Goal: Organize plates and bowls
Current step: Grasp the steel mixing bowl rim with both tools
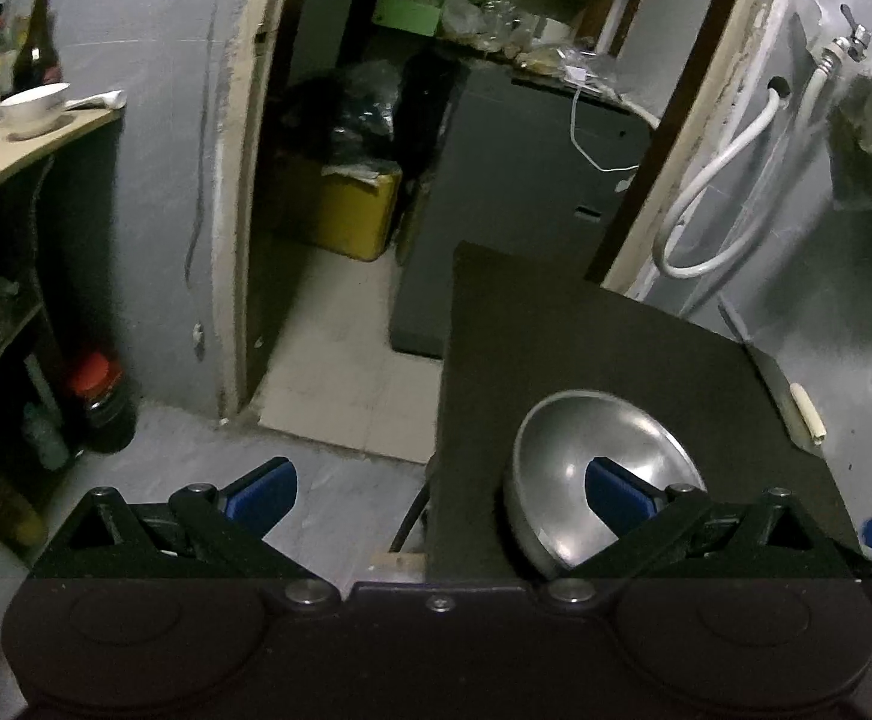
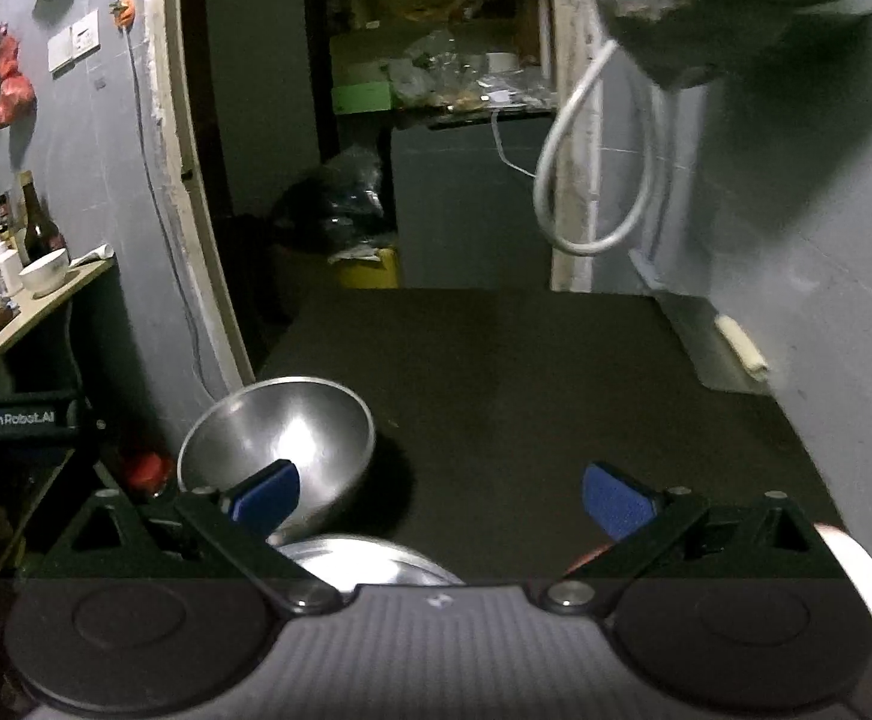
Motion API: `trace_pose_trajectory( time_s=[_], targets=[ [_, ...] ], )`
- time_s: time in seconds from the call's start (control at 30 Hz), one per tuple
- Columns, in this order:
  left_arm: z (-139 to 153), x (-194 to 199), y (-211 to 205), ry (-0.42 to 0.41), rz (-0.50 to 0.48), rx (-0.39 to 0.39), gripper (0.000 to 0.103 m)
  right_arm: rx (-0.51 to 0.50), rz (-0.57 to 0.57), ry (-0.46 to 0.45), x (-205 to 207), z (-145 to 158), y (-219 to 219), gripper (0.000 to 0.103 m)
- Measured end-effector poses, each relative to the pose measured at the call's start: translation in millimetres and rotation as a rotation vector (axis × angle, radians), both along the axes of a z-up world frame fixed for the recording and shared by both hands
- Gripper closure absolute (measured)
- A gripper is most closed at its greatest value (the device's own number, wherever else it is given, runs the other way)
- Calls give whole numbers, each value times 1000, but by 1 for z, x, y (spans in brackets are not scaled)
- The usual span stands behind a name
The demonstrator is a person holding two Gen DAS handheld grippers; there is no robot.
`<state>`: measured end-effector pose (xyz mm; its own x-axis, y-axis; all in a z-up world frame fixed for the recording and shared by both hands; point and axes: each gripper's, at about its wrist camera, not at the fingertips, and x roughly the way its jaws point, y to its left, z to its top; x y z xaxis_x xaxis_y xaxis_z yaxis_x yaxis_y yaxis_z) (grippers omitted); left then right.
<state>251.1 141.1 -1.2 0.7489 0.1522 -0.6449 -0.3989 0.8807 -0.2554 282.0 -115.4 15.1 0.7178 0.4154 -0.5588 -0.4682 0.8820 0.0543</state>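
A shiny steel bowl (image 1: 580,450) lies tilted on the dark table (image 1: 556,330), near its left edge. My left gripper (image 1: 442,492) is open wide with nothing between its blue pads; its right pad (image 1: 616,489) is in front of the bowl. In the right wrist view the same steel bowl (image 2: 291,426) leans toward me at the table's left side. My right gripper (image 2: 442,495) is open and empty, its left pad (image 2: 267,495) overlapping the bowl. A second steel dish (image 2: 369,558) shows just under that gripper. A pale rounded object (image 2: 853,564) sits at the right edge.
A white bowl (image 1: 33,102) stands on a shelf top (image 1: 27,144) at left among bottles. A doorway opens onto a cluttered room with a yellow box (image 1: 345,210). White hoses (image 1: 730,180) hang on the right wall. A knife (image 1: 790,402) leans there. A red-capped jar (image 1: 99,402) stands on the floor.
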Motion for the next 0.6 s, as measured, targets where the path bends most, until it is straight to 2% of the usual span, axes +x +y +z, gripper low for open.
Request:
trace_pose_trajectory(
  time_s=[0.13,0.2,0.23,0.3,0.47,0.6],
  targets=[
    [-7,24,1,18,-33,-18,1,-29,33,25,20,-11,23,0],
    [-11,32,1,32,-47,-30,3,-34,50,40,26,-16,30,5],
    [-13,35,1,34,-53,-35,5,-48,57,52,30,-19,35,10],
    [-17,39,1,41,-68,-47,16,-68,64,74,34,-25,40,18],
    [-24,43,0,42,-110,-84,34,-69,65,129,41,-33,46,36],
    [-27,46,-1,40,-135,-98,62,-67,67,158,43,-37,48,48]
  ],
)
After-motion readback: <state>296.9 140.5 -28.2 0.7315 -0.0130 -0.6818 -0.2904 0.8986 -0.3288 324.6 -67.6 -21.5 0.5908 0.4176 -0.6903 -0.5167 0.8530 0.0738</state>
